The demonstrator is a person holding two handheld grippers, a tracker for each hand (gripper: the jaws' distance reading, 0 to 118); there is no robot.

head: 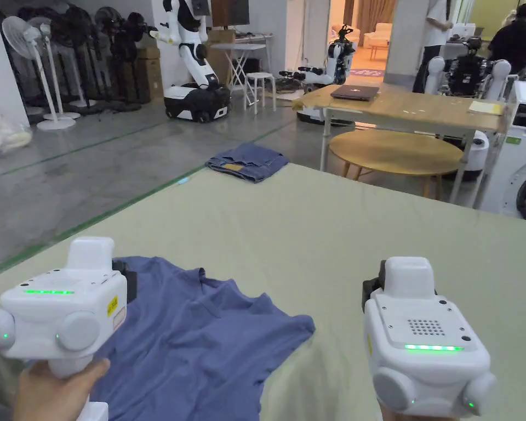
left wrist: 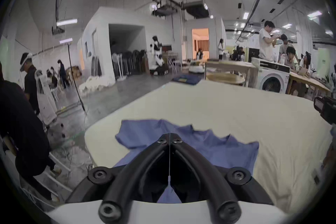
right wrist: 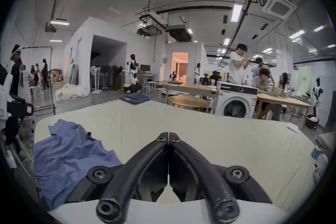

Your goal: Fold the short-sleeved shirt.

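Observation:
A blue short-sleeved shirt (head: 201,334) lies crumpled and unfolded on the near left part of a pale table (head: 338,235). My left gripper (left wrist: 170,134) hovers over the shirt (left wrist: 209,148) with its jaws shut and nothing between the tips. In the head view its white housing (head: 64,312) sits above the shirt's left side. My right gripper (right wrist: 168,134) is shut too, over bare table to the right of the shirt (right wrist: 69,151). Its housing (head: 421,334) is at the lower right, apart from the cloth.
A folded stack of blue clothes (head: 248,161) rests at the table's far corner. Beyond the far edge stand a round wooden table (head: 396,151), a longer wooden table with a laptop (head: 404,107) and a washing machine (head: 516,164). People are working in the background.

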